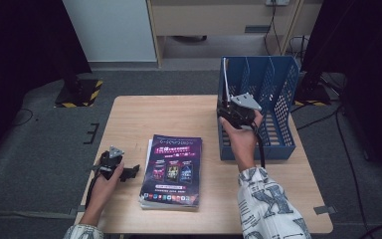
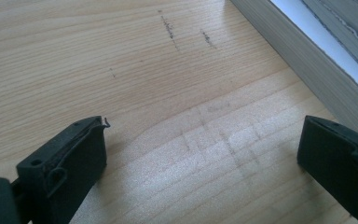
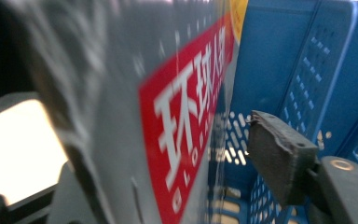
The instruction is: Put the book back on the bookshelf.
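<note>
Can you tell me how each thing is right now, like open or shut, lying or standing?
Left gripper: open, fingers wide apart over bare table, holding nothing.
Right gripper: open at the rack, one finger clear of the magazine.
Magazine: upright on edge in the rack's left slot.
Rack: standing on the table.
Stack: lying flat, closed, cover up.

Glossy paper magazine (image 3: 182, 121), perforated blue plastic file rack (image 1: 278, 94), matt pale wood-grain table (image 2: 121, 70), matt black jaws.
</note>
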Demonstrator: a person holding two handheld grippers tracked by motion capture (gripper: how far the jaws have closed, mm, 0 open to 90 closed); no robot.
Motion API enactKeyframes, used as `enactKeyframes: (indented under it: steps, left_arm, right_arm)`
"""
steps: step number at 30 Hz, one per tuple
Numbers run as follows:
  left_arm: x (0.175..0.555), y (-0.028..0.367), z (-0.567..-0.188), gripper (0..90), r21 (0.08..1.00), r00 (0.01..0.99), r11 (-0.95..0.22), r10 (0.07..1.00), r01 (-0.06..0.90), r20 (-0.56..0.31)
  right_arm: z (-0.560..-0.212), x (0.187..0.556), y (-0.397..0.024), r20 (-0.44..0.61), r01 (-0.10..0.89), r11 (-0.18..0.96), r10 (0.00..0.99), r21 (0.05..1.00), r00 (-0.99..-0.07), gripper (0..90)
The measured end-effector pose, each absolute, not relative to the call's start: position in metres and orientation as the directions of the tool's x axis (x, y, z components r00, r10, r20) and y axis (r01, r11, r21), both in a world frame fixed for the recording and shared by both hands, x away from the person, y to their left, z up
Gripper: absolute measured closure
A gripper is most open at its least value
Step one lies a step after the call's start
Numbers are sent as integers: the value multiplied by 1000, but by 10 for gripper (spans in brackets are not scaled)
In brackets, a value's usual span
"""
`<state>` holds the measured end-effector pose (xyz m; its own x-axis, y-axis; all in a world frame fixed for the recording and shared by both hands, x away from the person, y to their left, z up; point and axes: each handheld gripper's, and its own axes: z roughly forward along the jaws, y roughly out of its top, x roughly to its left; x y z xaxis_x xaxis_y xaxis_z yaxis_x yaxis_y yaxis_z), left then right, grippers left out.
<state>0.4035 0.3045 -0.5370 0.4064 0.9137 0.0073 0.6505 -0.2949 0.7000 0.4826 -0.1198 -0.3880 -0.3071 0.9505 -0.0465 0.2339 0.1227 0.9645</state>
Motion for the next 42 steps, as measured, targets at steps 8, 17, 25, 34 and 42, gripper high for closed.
enactKeyframes:
  steps: [8, 17, 25, 34, 42]
  left_arm:
    - [404, 304, -537, 2, 699, 408, -297, 913, 651, 8]
    - [404, 304, -537, 0, 698, 409, -298, 912, 651, 9]
    - [404, 304, -537, 0, 699, 410, -298, 912, 650, 8]
    - [405, 304, -537, 0, 697, 415, -299, 910, 652, 3]
    - [404, 304, -537, 0, 699, 413, -298, 911, 651, 4]
  right_arm:
    - [-391, 472, -120, -13, 241, 105, 935, 965, -354, 265]
    - [-396, 459, -121, 16, 257, 94, 919, 962, -394, 200]
    - [-410, 445, -133, 50, 300, 88, 904, 950, -424, 147]
    - [-429, 414, -146, 60, 307, 112, 863, 945, -501, 93]
    - [-448, 381, -144, 60, 312, 139, 832, 940, -552, 162]
